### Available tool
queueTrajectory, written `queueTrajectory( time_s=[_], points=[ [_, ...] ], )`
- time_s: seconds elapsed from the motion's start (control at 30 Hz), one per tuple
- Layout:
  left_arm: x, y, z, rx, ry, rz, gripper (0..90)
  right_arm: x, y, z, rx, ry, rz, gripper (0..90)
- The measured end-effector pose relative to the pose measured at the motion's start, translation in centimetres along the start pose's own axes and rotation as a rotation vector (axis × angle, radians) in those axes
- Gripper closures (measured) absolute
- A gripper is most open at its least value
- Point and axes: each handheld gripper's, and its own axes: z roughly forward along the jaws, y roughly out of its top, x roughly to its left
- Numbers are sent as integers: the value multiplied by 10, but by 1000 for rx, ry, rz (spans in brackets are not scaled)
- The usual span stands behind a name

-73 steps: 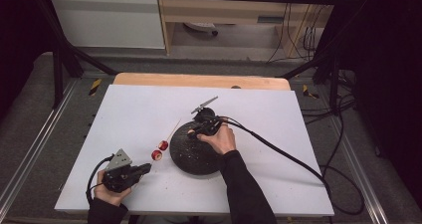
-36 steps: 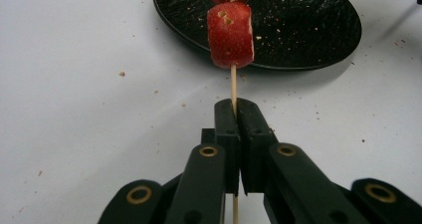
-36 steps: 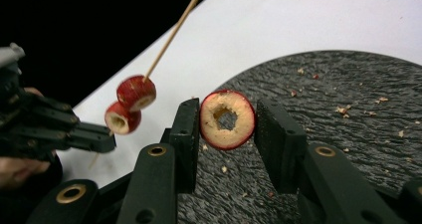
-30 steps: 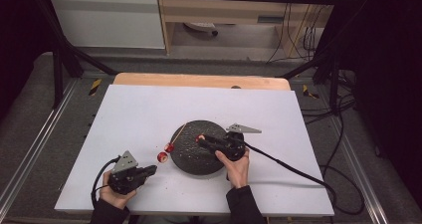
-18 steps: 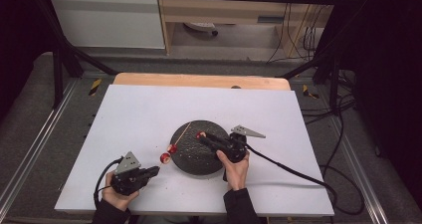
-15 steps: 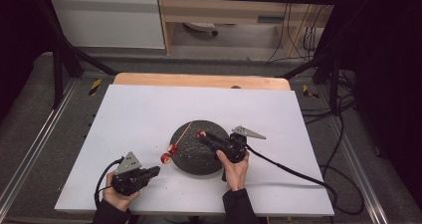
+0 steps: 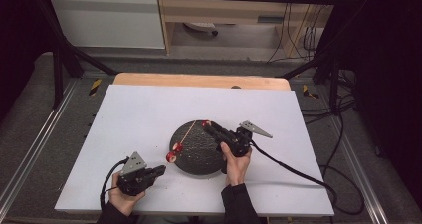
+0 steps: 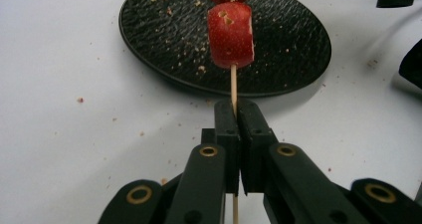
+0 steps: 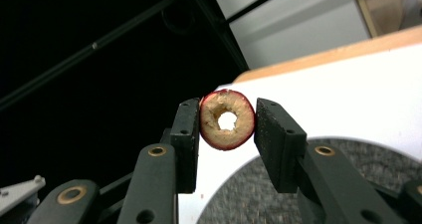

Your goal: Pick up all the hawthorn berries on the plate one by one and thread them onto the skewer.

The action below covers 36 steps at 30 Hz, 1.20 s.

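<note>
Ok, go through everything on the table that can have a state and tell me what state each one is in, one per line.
Thin wooden skewer: clamped in the left tongs, two red fruit pieces threaded on it.
Lower red fruit piece: on the skewer, over the plate.
Cored red fruit ring: off the skewer, gripped in the right tongs.
Round black textured plate: flat on the white table, scattered with crumbs.

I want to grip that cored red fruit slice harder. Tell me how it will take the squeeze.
The fruit slice is a thin ring around a hollow core, so it may well crack or crush under more pressure. Its cut face looks crumbly, and crumbs dot the black plate, so expect shedding. The right tongs already pinch its curved skin; it could slip.
</note>
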Motion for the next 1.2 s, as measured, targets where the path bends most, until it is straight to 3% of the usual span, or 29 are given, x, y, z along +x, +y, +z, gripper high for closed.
queueTrajectory(
  time_s=[0.4, 0.57, 0.8, 1.2],
  points=[
    [-4, 10, 7, -45, -18, -62, 875, 0, 19, -4, -126, 14, 32, 636],
    [-11, 15, 15, -62, -56, -92, 875, -1, 27, -6, -158, 11, 48, 636],
    [-25, 20, 25, -77, -82, -100, 875, -3, 34, -7, -193, 21, 64, 637],
    [-42, 24, 33, -107, -106, -125, 876, -6, 36, -5, -244, 42, 117, 637]
  ],
)
